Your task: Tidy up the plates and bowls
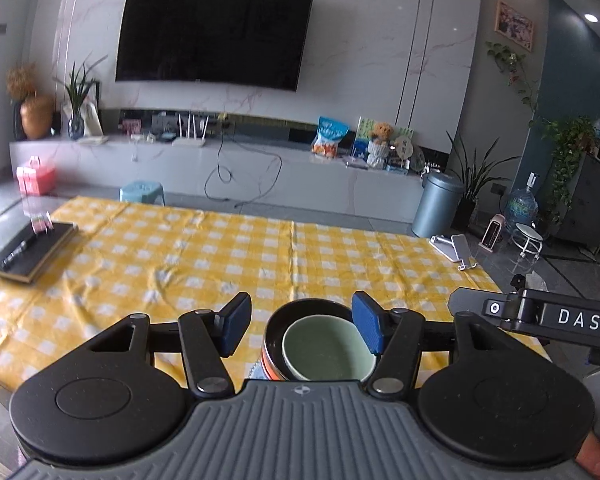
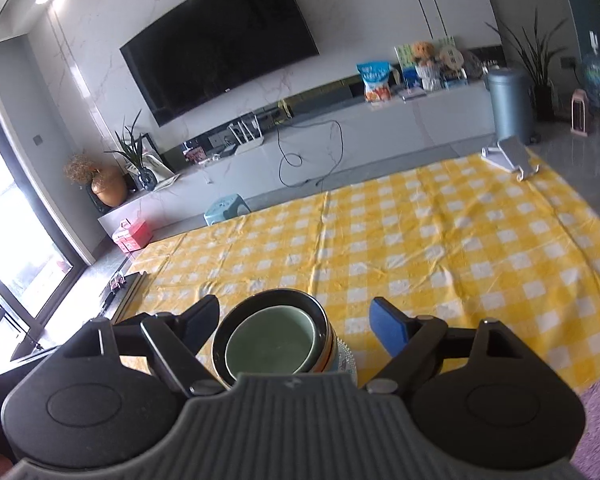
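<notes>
A pale green bowl sits nested inside a dark bowl with an orange outside, stacked on the yellow checked tablecloth at the near edge. My left gripper hovers above and behind the stack, open, its blue pads apart from the rims. The right wrist view shows the same green bowl in the dark bowl, with a patterned dish edge under them. My right gripper is open too, with nothing gripped. Part of the right gripper's body shows at the right in the left wrist view.
A black notebook with a pen lies at the table's left edge. A folded phone stand rests at the far right corner. Beyond the table are a blue stool, a TV cabinet and a grey bin.
</notes>
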Demonstrator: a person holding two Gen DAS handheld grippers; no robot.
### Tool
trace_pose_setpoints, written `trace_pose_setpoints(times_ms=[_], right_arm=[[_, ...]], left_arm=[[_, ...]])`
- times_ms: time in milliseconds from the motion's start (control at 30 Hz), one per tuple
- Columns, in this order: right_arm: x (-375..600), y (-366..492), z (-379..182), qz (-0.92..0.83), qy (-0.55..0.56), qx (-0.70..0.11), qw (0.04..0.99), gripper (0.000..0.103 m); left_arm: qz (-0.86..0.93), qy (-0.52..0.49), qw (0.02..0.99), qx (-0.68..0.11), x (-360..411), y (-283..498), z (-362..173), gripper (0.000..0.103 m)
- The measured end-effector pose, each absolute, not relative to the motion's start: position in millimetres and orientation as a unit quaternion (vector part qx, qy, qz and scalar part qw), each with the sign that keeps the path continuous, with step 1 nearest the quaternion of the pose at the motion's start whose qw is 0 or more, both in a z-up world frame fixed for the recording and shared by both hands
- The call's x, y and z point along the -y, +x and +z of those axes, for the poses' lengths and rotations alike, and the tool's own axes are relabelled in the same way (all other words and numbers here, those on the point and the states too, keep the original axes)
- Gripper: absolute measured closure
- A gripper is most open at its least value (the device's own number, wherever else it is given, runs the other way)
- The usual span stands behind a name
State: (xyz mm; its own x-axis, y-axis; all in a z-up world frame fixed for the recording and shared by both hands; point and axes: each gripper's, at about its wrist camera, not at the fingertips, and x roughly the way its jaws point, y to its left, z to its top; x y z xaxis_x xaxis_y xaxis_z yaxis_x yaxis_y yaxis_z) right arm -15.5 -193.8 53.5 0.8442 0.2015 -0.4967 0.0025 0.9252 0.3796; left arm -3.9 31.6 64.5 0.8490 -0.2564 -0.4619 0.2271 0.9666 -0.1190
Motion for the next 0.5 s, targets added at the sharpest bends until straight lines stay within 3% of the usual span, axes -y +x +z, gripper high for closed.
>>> trace_pose_setpoints(times_ms=[200, 500], right_arm=[[180, -56, 64, 0.060, 0.121, -0.244, 0.960, 0.014], [159, -100, 25, 0.052, 0.036, -0.262, 0.963, 0.006]], left_arm=[[-0.095, 0.033, 0.978, -0.183, -28, -45, 67, 0.014], [-0.074, 0.082, 0.972, -0.205, -21, -71, 29, 0.012]])
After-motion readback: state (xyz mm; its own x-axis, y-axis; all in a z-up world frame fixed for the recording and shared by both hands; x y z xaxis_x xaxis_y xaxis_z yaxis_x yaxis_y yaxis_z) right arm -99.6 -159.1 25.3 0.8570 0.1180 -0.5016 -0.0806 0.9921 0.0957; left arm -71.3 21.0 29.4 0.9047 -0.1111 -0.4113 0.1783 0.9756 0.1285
